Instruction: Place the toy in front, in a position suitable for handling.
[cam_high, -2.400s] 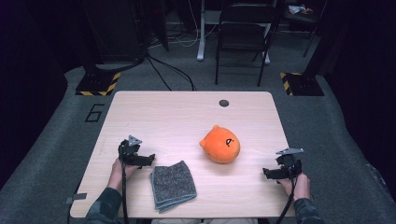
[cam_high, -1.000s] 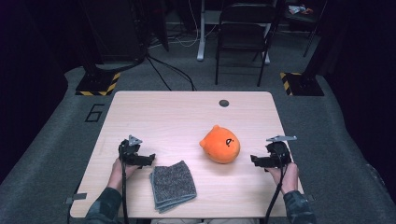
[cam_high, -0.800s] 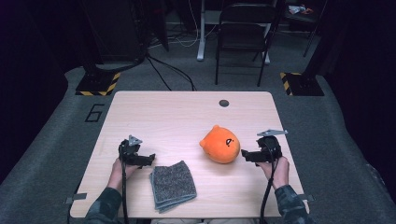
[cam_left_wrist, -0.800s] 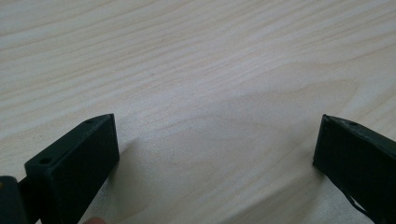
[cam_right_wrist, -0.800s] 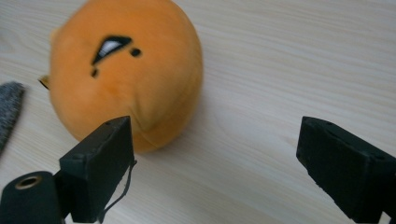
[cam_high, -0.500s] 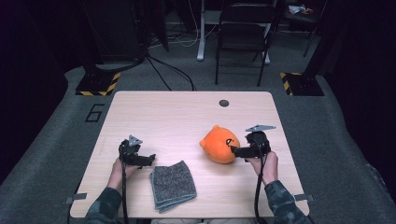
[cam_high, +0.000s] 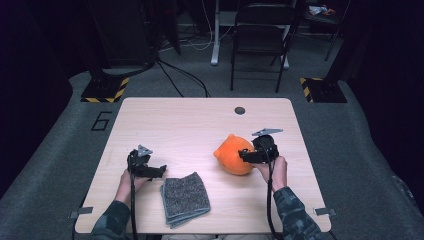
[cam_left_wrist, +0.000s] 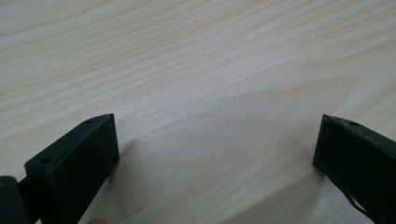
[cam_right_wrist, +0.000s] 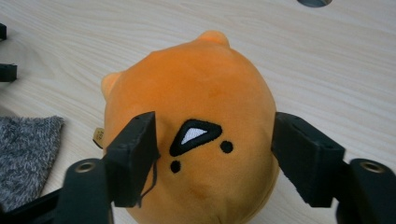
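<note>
Nearest the person, a folded grey fuzzy cloth (cam_high: 185, 199) lies flat at the front edge of the pale wooden surface (cam_high: 190, 125), a little left of centre. Just to its left, the left hand-held gripper (cam_high: 161, 171) rests low over the wood in the person's left hand, its jaws pointing right toward the cloth. In the left gripper view the jaws stand wide apart with bare wood grain between them.

Further in and to the right sits a round orange plush toy (cam_high: 234, 155) with small stubby ears and an embroidered black-and-white face. It lies on the surface right of centre, well apart from the cloth. It is nearly ball-shaped, its slightly longer line running from the face end to the eared end. In the right gripper view the face (cam_right_wrist: 194, 133) turns toward the camera and up, and the ears point away toward the far edge.

The right hand-held gripper (cam_high: 244, 156) comes in from the toy's right side, level with it. Its jaws have just been closing and now straddle the plush, one pad on each flank of the face; the left pad (cam_right_wrist: 135, 154) lies against the fabric, and I cannot tell whether they squeeze it.

Beyond, a small dark round hole (cam_high: 240, 110) marks the far part of the surface.
</note>
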